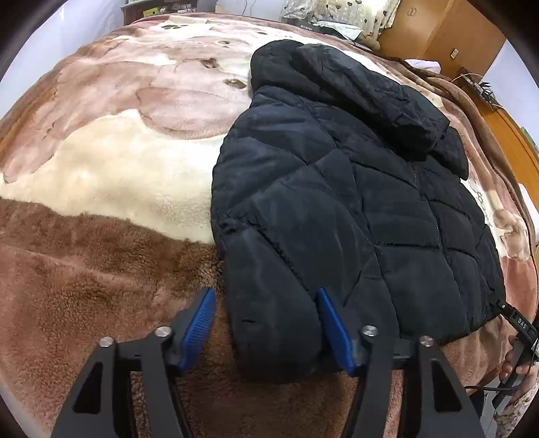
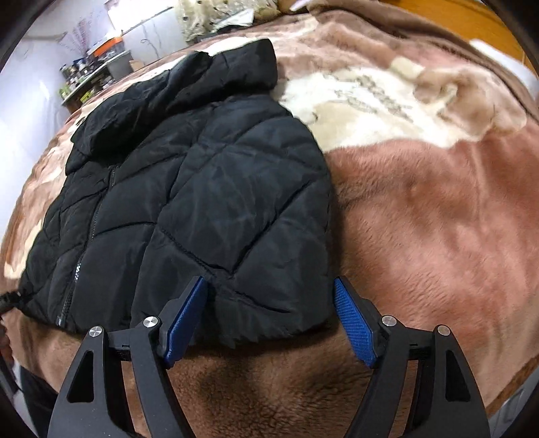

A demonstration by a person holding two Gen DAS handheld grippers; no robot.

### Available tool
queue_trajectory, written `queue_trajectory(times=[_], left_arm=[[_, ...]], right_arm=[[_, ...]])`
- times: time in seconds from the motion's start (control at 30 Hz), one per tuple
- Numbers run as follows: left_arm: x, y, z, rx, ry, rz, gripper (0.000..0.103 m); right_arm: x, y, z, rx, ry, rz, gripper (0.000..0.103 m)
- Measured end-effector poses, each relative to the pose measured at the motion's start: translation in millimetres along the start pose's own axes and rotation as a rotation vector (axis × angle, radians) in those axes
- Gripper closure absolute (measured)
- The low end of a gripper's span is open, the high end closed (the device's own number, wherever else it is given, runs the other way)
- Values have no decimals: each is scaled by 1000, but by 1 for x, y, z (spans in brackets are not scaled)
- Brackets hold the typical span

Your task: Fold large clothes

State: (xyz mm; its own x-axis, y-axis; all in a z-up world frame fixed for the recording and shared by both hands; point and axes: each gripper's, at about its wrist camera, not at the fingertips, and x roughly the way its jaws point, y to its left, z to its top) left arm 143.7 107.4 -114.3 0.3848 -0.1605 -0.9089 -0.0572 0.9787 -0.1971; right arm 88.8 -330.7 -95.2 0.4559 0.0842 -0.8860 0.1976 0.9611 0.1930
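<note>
A black quilted hooded jacket (image 1: 337,202) lies front up on a brown and cream plush blanket (image 1: 118,168), hood toward the far end. Its sleeves lie folded along its sides. My left gripper (image 1: 266,303) is open, its blue pads either side of the end of the jacket's left sleeve (image 1: 273,323). In the right wrist view the jacket (image 2: 188,188) fills the left half. My right gripper (image 2: 269,296) is open, its pads straddling the jacket's lower right corner (image 2: 269,303).
The blanket (image 2: 421,219) covers a bed. Pillows (image 1: 340,13) and clutter lie at the head. A wooden headboard (image 1: 444,30) is at the far right. A cluttered shelf (image 2: 94,70) stands by the wall. The other hand-held gripper (image 1: 522,337) shows at the right edge.
</note>
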Motion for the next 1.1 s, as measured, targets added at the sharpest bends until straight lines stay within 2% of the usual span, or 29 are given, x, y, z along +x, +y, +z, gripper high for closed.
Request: queue_trajectory(times=[0.03, 0.1, 0.23, 0.33, 0.43, 0.77, 1.1], left_arm=[[0, -2, -1, 9, 3, -6, 55], [-2, -7, -1, 28, -4, 7, 59], [-10, -11, -1, 31, -28, 1, 75], [-22, -13, -2, 30, -57, -17, 79], [-35, -12, -1, 7, -82, -44, 82], [-86, -10, -10, 28, -129, -100, 83], [-132, -7, -52, 58, -116, -112, 83]], right_arm=[[0, 0, -1, 7, 3, 3, 33], [-1, 3, -1, 2, 4, -11, 39], [-8, 3, -1, 5, -4, 12, 62], [-18, 6, 0, -13, -34, 29, 76], [-29, 8, 1, -10, -64, 53, 85], [-83, 14, -6, -37, -154, 101, 90], [-131, 9, -38, -17, -190, 144, 90]])
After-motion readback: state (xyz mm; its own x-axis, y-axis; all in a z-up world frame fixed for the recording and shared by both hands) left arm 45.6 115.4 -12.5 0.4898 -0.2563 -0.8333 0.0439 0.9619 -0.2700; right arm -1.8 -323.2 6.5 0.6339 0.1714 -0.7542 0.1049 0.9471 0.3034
